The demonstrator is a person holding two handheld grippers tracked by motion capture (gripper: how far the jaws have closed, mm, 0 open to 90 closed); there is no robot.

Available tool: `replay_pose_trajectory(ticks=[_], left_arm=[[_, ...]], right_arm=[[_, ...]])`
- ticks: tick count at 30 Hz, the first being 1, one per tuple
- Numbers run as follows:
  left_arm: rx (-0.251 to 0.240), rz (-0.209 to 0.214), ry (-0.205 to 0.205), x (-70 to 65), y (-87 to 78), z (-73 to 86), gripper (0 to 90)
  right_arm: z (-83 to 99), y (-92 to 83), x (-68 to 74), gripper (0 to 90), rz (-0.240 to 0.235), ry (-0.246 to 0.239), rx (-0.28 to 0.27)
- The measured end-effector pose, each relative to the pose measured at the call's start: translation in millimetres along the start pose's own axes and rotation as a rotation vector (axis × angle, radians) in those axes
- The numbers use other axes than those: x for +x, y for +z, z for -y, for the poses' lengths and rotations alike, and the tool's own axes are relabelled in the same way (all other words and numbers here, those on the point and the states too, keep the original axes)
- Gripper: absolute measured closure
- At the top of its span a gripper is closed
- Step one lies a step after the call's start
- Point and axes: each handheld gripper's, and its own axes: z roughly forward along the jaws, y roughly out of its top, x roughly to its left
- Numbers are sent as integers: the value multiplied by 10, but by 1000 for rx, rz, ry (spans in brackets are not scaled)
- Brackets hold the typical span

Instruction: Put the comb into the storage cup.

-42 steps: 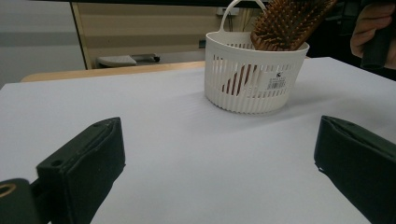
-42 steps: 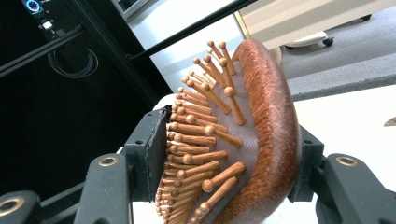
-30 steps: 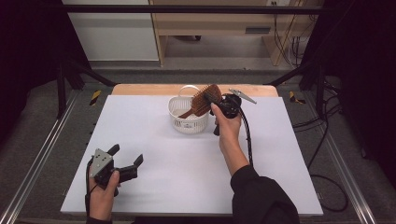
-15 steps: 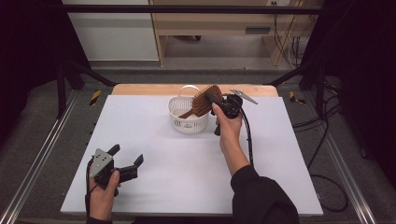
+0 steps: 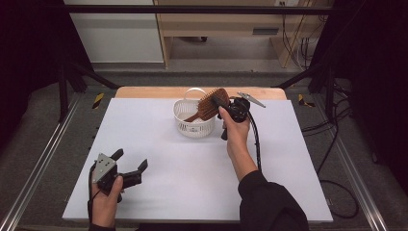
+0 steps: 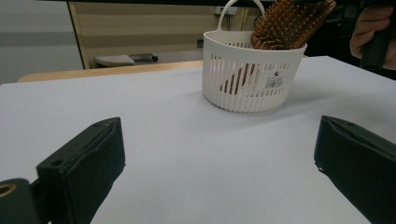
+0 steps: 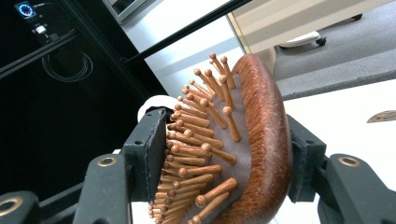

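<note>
We find the right gripper [image 5: 222, 103] w/ jaws pinching the hairbrush [image 5: 210, 104] head, handle down inside the far basket [image 5: 194, 126]. Left gripper [image 5: 129, 163] idles near-left, jaws spread, apparently standby.

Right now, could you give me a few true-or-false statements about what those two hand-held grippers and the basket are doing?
1. The right hand-held gripper is clamped on a wooden hairbrush. True.
2. The hairbrush lies flat on the table. False: its handle end sits in the white basket, and its head sticks out above the rim.
3. The left hand-held gripper holds the basket. False: it is open, apart from it.
4. The basket has a handle. True.
</note>
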Motion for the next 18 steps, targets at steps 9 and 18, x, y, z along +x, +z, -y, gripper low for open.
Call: replay_pose_trajectory(ticks=[9,18], left_arm=[[2,1,1,-1,0,0,18],[2,1,2,-2,1,1,18]], right_arm=[[-3,-1,-5,410,0,-8,1],[-2,0,-5,402,1,-12,5]])
